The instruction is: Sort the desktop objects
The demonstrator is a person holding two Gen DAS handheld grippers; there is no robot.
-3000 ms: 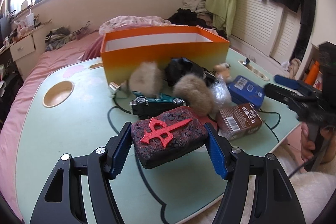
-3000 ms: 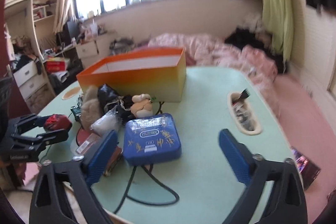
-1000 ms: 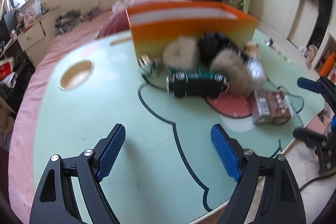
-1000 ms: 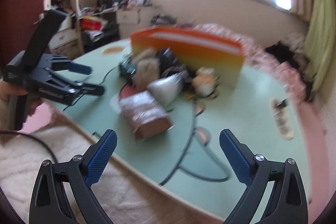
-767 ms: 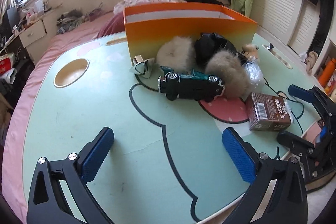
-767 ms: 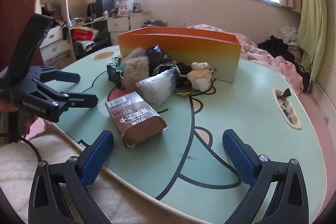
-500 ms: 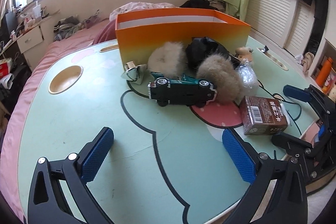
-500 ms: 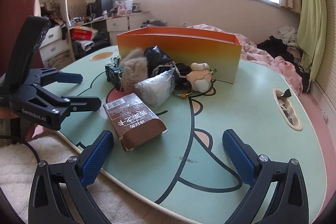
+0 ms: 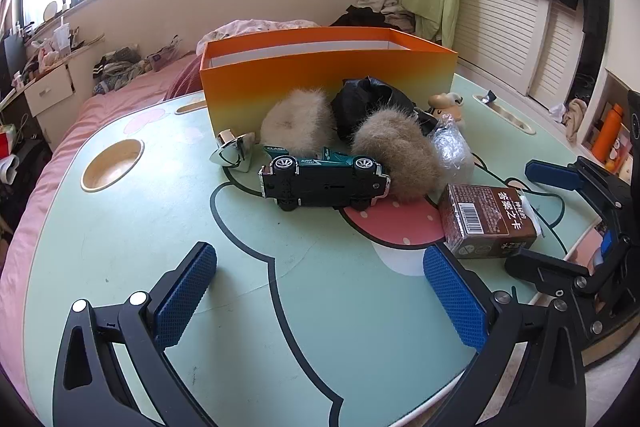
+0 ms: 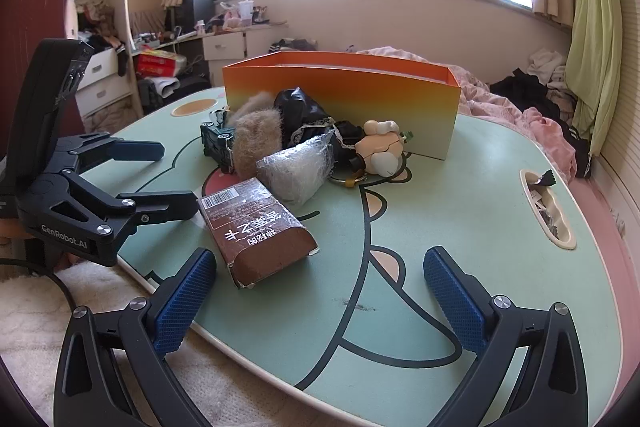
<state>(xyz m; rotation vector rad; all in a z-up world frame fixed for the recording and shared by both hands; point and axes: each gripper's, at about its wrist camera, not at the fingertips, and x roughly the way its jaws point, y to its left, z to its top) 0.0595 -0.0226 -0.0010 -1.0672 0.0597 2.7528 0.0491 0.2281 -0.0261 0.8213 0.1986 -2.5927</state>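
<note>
An orange box (image 9: 328, 75) stands at the back of the green table (image 9: 120, 247). In front of it lie a dark green toy car (image 9: 324, 183) on its side, two beige fur balls (image 9: 396, 155), a black bag (image 9: 368, 103), a clear plastic packet (image 9: 454, 151), a small figure (image 9: 446, 105) and a brown carton (image 9: 486, 219). My left gripper (image 9: 320, 279) is open and empty, over the table's near part. My right gripper (image 10: 320, 283) is open and empty, just short of the brown carton (image 10: 256, 231). The orange box (image 10: 340, 95) also shows in the right wrist view.
A shiny metal piece (image 9: 232, 155) lies left of the car. A round cup recess (image 9: 112, 165) is at the table's left, and an oblong recess (image 10: 548, 207) at its right. A bed and cluttered furniture surround the table. White carpet (image 10: 36, 307) lies below the table edge.
Three seconds ago my left gripper held a dark red-marked case; it is open and empty now. The blue box has gone from the table. Both grippers have settled facing the pile.
</note>
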